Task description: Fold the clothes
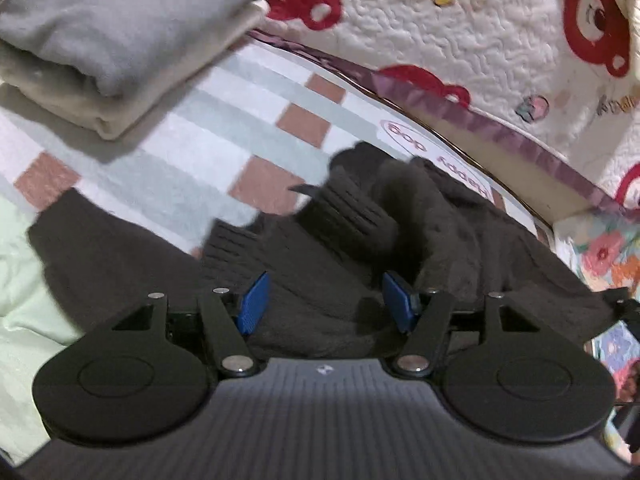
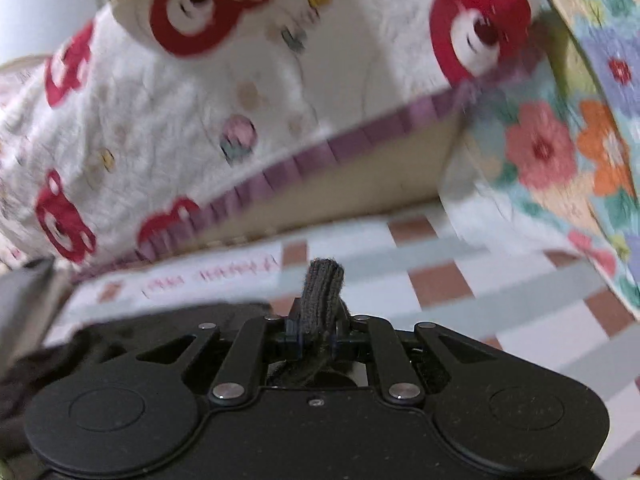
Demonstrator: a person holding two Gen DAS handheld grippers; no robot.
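Observation:
A dark brown knit sweater lies crumpled on the checked mat, with a ribbed cuff folded up in its middle. My left gripper is open just above the sweater, its blue pads spread apart with knit fabric between them. My right gripper is shut on a ribbed piece of the dark sweater, which sticks up between the jaws above the mat. The rest of the sweater is hidden under the right gripper's body.
A folded stack, grey on beige, sits at the mat's far left. A white quilt with red bears covers the bed edge behind. A floral cloth is at the right. A pale green cloth lies at the left.

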